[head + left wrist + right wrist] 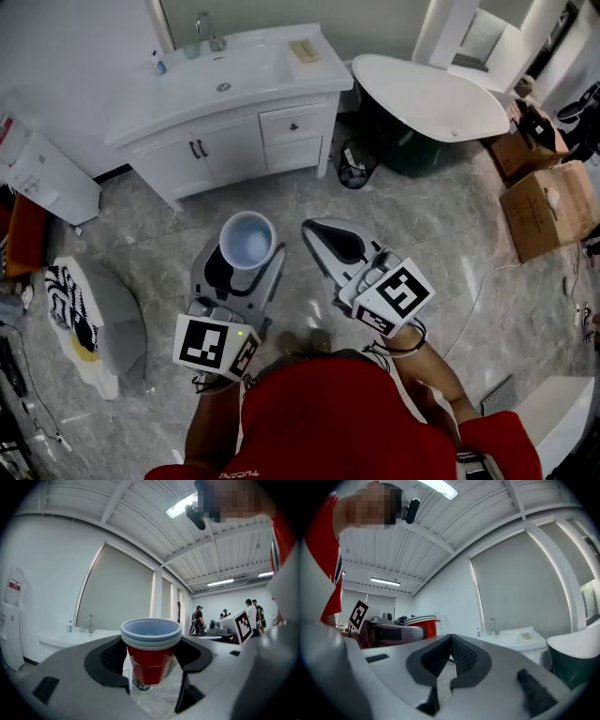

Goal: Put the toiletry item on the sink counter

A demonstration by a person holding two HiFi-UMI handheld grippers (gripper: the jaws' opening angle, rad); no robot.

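A stack of cups (247, 240), red outside with a pale blue inside, stands upright in my left gripper (246, 251), which is shut on it above the marble floor. In the left gripper view the red cup stack (151, 648) fills the gap between the dark pads (105, 660). My right gripper (314, 231) hovers just right of it, shut with nothing in it; its pads meet at the tip (450, 641). The white sink counter (281, 80) stands further ahead, also visible as the counter (70, 637) and, from the right gripper view, the counter (513, 641).
On the counter are a faucet (208, 28), a small bottle (159, 64) and a tan sponge (305, 52). A bathtub (427, 94) stands to the right, with a wire bin (356, 164) beside the cabinet and cardboard boxes (548, 206) further right. A white appliance (47, 178) is at the left.
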